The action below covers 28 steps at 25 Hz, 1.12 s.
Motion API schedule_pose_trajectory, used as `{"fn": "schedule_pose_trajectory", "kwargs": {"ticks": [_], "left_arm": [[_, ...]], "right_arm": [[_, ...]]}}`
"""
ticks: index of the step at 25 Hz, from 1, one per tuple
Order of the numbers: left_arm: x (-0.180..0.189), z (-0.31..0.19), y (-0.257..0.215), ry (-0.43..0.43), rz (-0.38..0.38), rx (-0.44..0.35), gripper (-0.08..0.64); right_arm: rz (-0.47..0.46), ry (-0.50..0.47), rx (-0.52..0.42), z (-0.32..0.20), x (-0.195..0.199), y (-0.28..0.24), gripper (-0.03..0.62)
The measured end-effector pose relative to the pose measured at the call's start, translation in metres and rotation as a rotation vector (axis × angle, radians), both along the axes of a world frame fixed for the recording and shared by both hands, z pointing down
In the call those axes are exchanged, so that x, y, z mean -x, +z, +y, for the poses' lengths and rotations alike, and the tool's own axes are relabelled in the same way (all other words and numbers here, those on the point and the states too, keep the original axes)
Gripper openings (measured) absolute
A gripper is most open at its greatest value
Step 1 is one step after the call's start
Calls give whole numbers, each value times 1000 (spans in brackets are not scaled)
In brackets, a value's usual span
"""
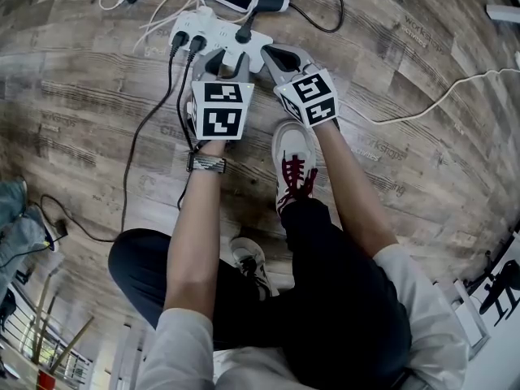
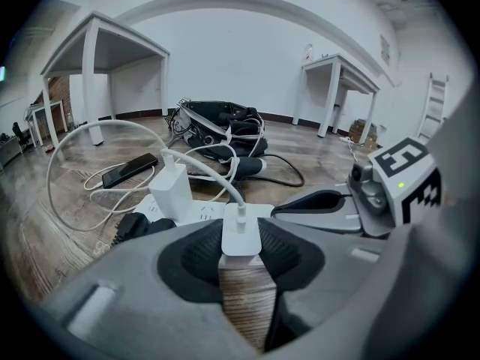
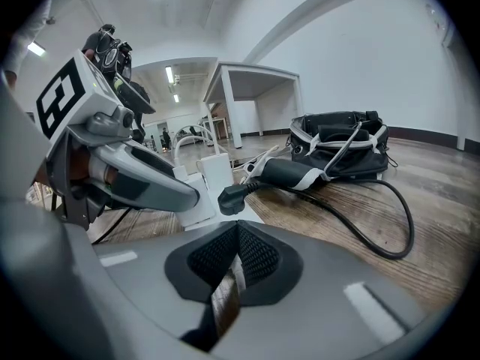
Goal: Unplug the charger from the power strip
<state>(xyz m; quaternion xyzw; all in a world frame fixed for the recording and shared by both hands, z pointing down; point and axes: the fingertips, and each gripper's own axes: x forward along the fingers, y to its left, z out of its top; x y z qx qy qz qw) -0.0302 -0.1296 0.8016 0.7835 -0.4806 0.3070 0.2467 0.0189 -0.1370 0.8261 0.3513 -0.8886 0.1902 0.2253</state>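
Note:
A white power strip (image 1: 214,29) lies on the wood floor with black plugs and a tall white adapter (image 2: 174,190) in it. In the left gripper view a small white charger (image 2: 241,235) with a white cable stands at the strip's (image 2: 196,213) near end. My left gripper (image 2: 241,255) is shut on it, both pads pressed to its sides. Whether its prongs sit in the socket is hidden. In the head view the left gripper (image 1: 221,57) covers the charger. My right gripper (image 1: 270,54) rests at the strip's right end, shut (image 3: 237,235), with nothing held.
A black plug (image 3: 231,197) with a thick black cord sits just ahead of the right gripper. Beyond the strip lie a phone (image 2: 131,169) and a black bag (image 2: 221,126). White tables stand along the wall. The person's shoe (image 1: 294,157) is close behind the grippers.

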Motion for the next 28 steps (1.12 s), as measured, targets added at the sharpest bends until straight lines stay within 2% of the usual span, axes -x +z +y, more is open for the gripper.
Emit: {"fn": "schedule_pose_trajectory", "kwargs": {"ticks": [7,12,16,23,28], "left_arm": [[0,-1,-2,-6,5,-6,140],[1,-6,-18,-13,12,-39,140],[5,-5,-19,-26,40,-28,140],[3,3,-17,-57,149,-14,140],[4,2,-18,-94,293,5,140]], "right_arm": [[5,0,1,0,0,0,0],[3,2,-1,-1,0,0,2],[5,10,1,0,0,0,0],[1,11,1,0,0,-1,1],[2,14,-2,0,0,-1,1]]}}
